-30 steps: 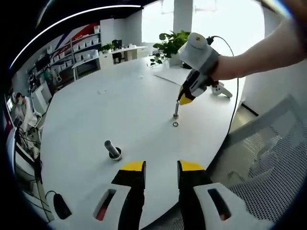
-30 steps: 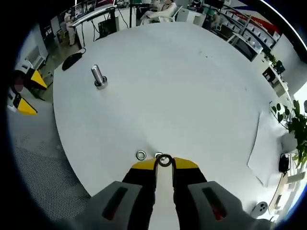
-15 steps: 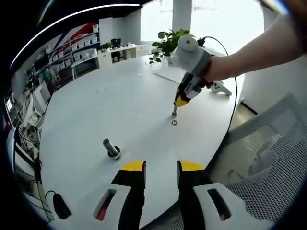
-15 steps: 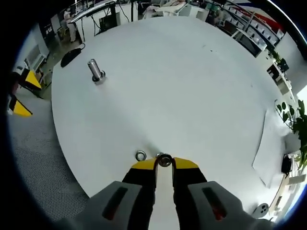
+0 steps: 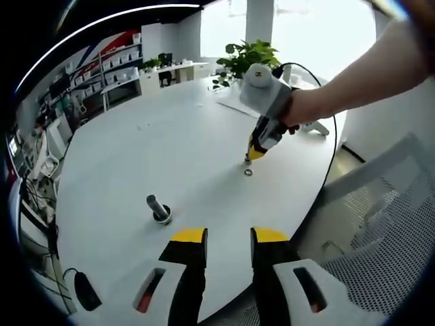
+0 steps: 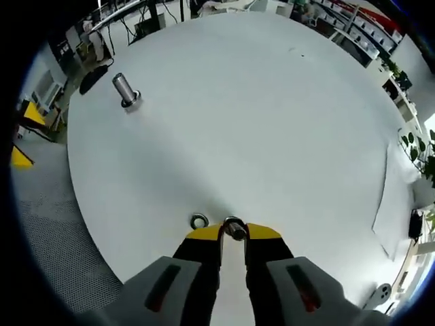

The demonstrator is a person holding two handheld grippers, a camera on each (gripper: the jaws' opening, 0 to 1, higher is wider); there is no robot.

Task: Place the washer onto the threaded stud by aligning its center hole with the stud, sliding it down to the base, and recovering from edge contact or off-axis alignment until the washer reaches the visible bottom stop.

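Note:
My right gripper [image 6: 234, 231] is shut on a small metal washer [image 6: 234, 229] held at its yellow tips, just above the white round table [image 6: 272, 122]. From the left gripper view, the right gripper [image 5: 255, 152] points down at a short thin stud [image 5: 247, 161], its tips touching or just over the stud's top. A second washer [image 6: 198, 221] [image 5: 249, 172] lies flat on the table beside that stud. A thicker threaded stud [image 5: 158, 209] [image 6: 124, 89] stands upright on its base, far from the washers. My left gripper [image 5: 228, 238] is open near the table edge, holding nothing.
A person's arm [image 5: 360, 75] reaches in from the right, holding the right gripper. A mesh chair [image 5: 380, 231] stands beside the table edge. A black mouse-like object [image 5: 86, 292] lies at the near edge. A paper sheet [image 6: 397, 197] and a potted plant [image 5: 248, 58] are at the far side.
The right gripper has dropped lower and shifted slightly, bringing the held washer closer to the short stud and the table. The left gripper has stayed where it was.

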